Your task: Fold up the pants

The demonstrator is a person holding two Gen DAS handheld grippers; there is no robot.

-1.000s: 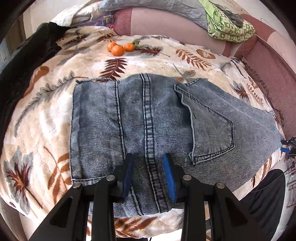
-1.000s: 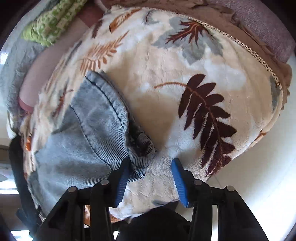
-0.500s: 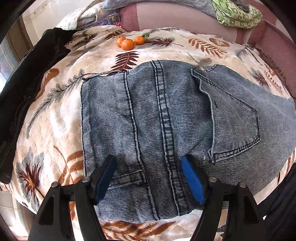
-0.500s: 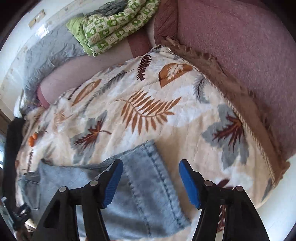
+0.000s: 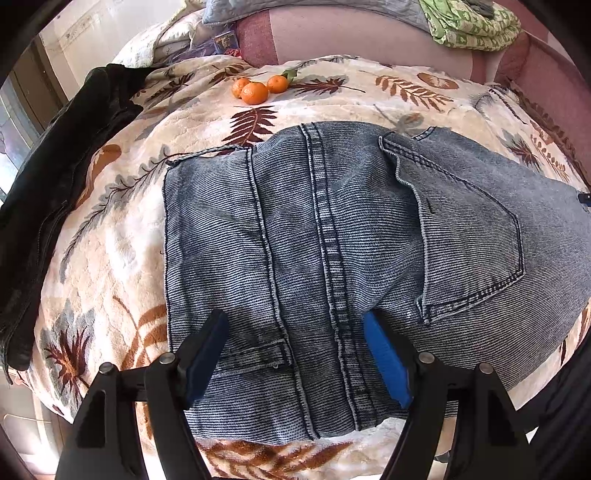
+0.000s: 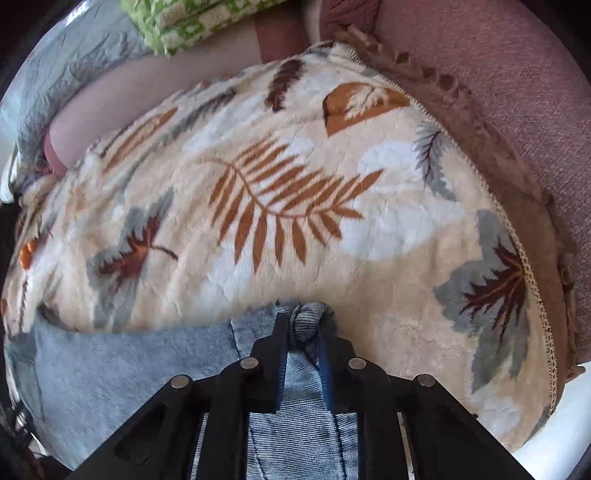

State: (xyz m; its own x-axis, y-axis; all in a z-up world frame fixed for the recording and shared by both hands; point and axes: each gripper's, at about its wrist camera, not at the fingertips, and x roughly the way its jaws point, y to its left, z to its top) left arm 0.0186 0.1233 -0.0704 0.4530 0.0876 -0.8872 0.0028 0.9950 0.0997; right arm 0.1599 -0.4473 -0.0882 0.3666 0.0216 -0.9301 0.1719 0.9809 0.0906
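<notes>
Blue-grey jeans [image 5: 332, 229] lie spread on a leaf-patterned blanket [image 5: 110, 240], back side up with a rear pocket showing. My left gripper [image 5: 295, 321] hovers open just over the waistband end, its blue pads [image 5: 207, 350] either side of the centre seam and a belt loop, gripping nothing. In the right wrist view the jeans' pale leg end [image 6: 129, 362] lies on the blanket [image 6: 295, 184]. My right gripper [image 6: 303, 325] is closing, its pads pinching a bunched fold of denim at the hem.
Three tangerines [image 5: 255, 90] sit on the blanket beyond the jeans. A black jacket [image 5: 55, 166] drapes along the left edge. A green patterned cloth [image 5: 469, 22] rests on the sofa back. The mauve sofa arm [image 6: 498, 74] borders the blanket on the right.
My left gripper widened from around the centre seam and let the denim go. My right gripper swung over the leg end, rolled, and closed on the hem.
</notes>
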